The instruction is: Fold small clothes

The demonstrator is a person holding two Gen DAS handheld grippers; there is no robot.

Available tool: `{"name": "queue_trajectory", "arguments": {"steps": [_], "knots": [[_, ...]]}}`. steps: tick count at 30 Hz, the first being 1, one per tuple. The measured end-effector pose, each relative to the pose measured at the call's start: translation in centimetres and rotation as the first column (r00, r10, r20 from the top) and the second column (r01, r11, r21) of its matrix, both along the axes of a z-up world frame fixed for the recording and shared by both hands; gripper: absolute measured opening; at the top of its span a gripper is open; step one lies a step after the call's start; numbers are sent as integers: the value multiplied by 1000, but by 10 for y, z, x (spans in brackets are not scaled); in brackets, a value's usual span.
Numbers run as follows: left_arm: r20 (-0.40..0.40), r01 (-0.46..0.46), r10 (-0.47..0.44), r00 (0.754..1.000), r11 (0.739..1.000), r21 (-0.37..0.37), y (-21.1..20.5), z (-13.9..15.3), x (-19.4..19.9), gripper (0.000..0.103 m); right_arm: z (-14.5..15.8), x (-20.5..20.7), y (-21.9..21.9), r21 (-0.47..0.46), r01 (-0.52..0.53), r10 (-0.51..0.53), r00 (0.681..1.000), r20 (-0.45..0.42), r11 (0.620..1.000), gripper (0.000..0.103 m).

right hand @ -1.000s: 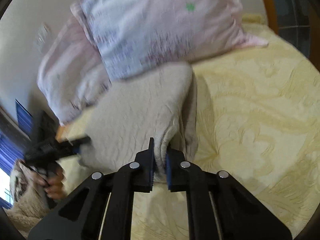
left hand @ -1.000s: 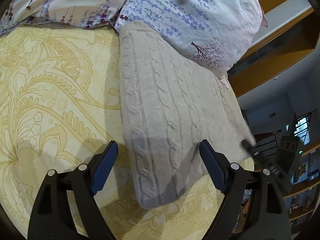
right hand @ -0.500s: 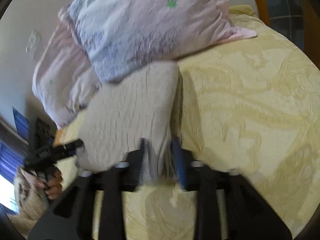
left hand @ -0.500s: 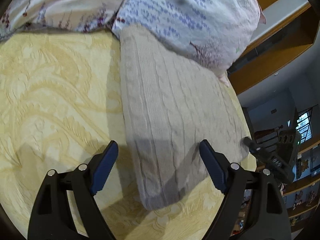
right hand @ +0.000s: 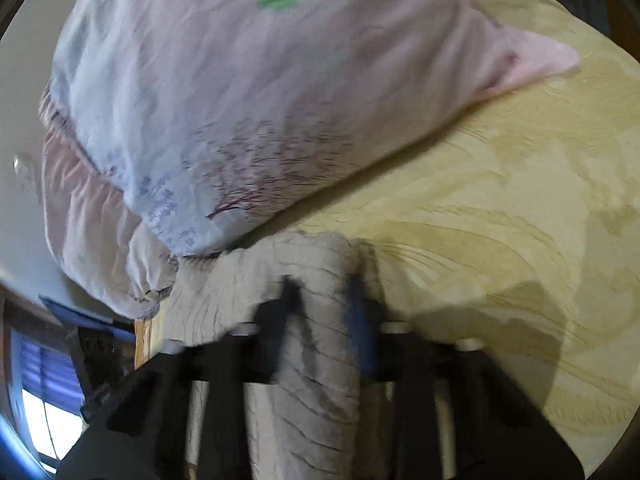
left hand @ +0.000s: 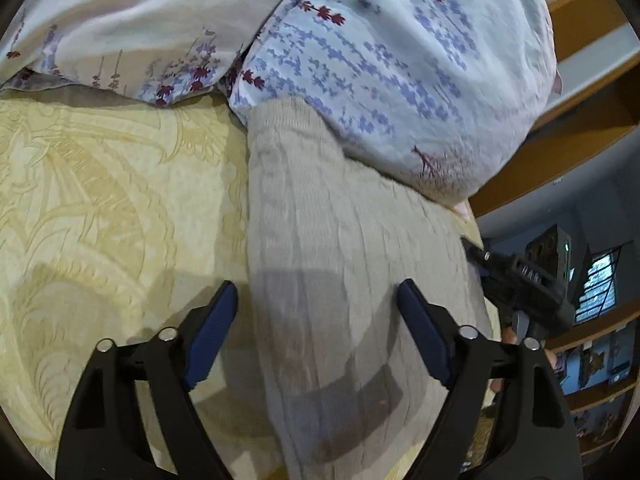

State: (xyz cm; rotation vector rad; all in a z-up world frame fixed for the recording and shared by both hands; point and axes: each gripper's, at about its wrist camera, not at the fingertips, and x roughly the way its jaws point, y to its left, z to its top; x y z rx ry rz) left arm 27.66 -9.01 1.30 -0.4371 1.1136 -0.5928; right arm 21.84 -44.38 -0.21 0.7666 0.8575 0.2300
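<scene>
Left wrist: beige knit sweater (left hand: 340, 280) folded.

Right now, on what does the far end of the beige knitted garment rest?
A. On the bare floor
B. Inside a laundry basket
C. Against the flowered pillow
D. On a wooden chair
C: in the left wrist view the beige knitted garment lies on the yellow bedspread, and its far end runs up against the lower edge of the flowered pillow.
</scene>
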Motion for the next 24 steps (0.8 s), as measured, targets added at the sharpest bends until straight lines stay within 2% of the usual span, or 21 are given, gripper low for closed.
{"name": "queue_trajectory", "arguments": {"steps": [1,4,6,7,9,10,11,14,16,17,22,24], "knots": [[-7,-5,5,1000,1000,-14,0,-1,3,69,7,-3,5,-39,-8,9,999,39,999,10],[-18,-21,20,1000,999,-41,3,-2,5,67,40,-29,12,-132,27,3,976,219,991,9],[4,-8,8,1000,999,-33,3,0,1,67,47,-36,8,-161,69,-25,966,258,985,9],[6,-2,2,1000,1000,-30,2,0,0,67,44,-34,5,-187,79,-33,971,238,979,9],[2,6,-6,1000,1000,-29,5,-1,-3,67,20,-18,3,-245,73,-47,993,110,967,9],[4,5,-5,1000,1000,-20,4,-1,-4,67,5,-10,3,-244,54,-44,998,46,968,10],[7,7,-7,1000,1000,-17,2,-1,-5,67,-3,-8,3,-227,48,-45,999,22,973,10],[7,14,-13,1000,1000,-13,3,0,-9,68,-3,-17,-6,-152,76,-71,997,43,985,19],[17,21,-21,1000,1000,-3,5,3,-15,70,2,-28,-14,-121,87,-82,996,43,989,42],[30,26,-26,999,1000,4,5,5,-20,72,4,-33,-15,-112,88,-83,995,48,990,47],[91,55,-60,994,997,60,-1,14,-34,75,3,-66,-18,-58,27,-24,998,52,998,48],[115,67,-78,990,993,100,-7,16,-40,76,2,-77,-14,-68,13,-10,999,50,998,48]]}}
